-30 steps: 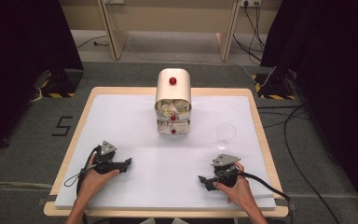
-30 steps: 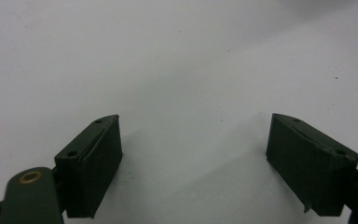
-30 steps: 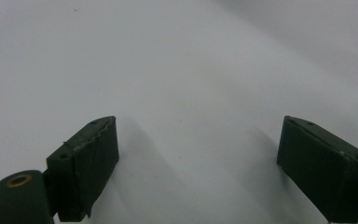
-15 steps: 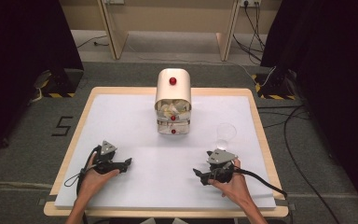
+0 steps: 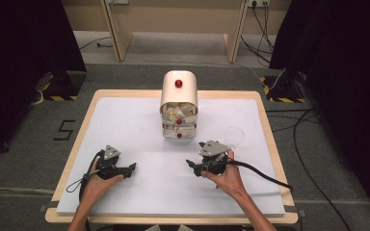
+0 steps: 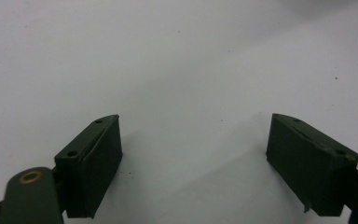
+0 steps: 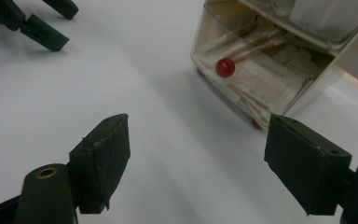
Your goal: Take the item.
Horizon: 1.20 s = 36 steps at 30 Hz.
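Note:
A cream-coloured drawer cabinet [image 5: 178, 105] with red knobs stands upright at the middle back of the white table top [image 5: 125, 120]. Its clear drawers [image 7: 265, 56] hold paper packets and sticks. My right gripper [image 5: 192, 167] sits open in front of the cabinet and slightly right of it, jaws pointing left, with nothing between them. In the right gripper view the lower drawer's red knob [image 7: 225, 67] lies ahead of the jaws. My left gripper [image 5: 130, 168] rests open on the table at the front left, nothing between its jaws.
A clear plastic cup [image 5: 234, 136] stands right of the cabinet, just behind my right hand. Cables trail from both grippers toward the table's front edges. The wooden table rim [image 5: 270, 120] frames the white top. My left gripper's jaws [image 7: 37, 28] appear far off in the right gripper view.
My right gripper has moved left and forward, from beside the cup toward the front of the cabinet. The left gripper has stayed put.

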Available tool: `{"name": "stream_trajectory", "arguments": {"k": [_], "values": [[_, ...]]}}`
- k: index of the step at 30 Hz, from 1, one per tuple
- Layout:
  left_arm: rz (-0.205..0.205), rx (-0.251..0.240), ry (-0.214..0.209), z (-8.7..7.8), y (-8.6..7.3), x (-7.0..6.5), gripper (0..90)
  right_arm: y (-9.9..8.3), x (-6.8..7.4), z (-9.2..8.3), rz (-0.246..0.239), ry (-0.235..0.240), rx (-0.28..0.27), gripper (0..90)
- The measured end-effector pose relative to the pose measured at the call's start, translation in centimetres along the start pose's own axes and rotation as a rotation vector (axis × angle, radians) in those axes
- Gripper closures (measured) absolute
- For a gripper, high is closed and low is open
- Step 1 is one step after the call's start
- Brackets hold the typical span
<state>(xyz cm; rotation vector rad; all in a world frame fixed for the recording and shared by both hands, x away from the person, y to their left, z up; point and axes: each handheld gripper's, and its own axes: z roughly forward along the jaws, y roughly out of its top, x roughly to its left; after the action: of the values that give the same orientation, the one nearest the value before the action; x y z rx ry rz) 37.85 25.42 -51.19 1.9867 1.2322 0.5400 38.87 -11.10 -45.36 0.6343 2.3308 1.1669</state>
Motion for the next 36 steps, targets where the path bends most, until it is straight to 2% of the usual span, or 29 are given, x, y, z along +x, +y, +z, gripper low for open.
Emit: {"name": "stream_trajectory", "arguments": {"k": [7,11,17,30,36], "values": [[0.001,0.000,0.000,0.0,0.0,0.0,16.9,2.1,-1.0,0.4,0.014,-0.006,-0.055,24.6],[0.001,0.000,0.000,0.0,0.0,0.0,16.9,4.2,-1.4,0.8,-0.009,-0.029,-0.092,25.1],[0.002,0.000,0.000,0.0,0.0,0.0,16.9,6.3,-1.8,1.1,-0.019,-0.044,-0.139,26.3],[0.001,0.000,0.000,0.0,0.0,0.0,16.9,7.3,-2.9,1.7,0.002,-0.078,-0.176,26.6],[0.001,0.000,0.000,0.0,0.0,0.0,16.9,8.7,-2.9,2.1,-0.025,-0.087,-0.208,25.8]]}}
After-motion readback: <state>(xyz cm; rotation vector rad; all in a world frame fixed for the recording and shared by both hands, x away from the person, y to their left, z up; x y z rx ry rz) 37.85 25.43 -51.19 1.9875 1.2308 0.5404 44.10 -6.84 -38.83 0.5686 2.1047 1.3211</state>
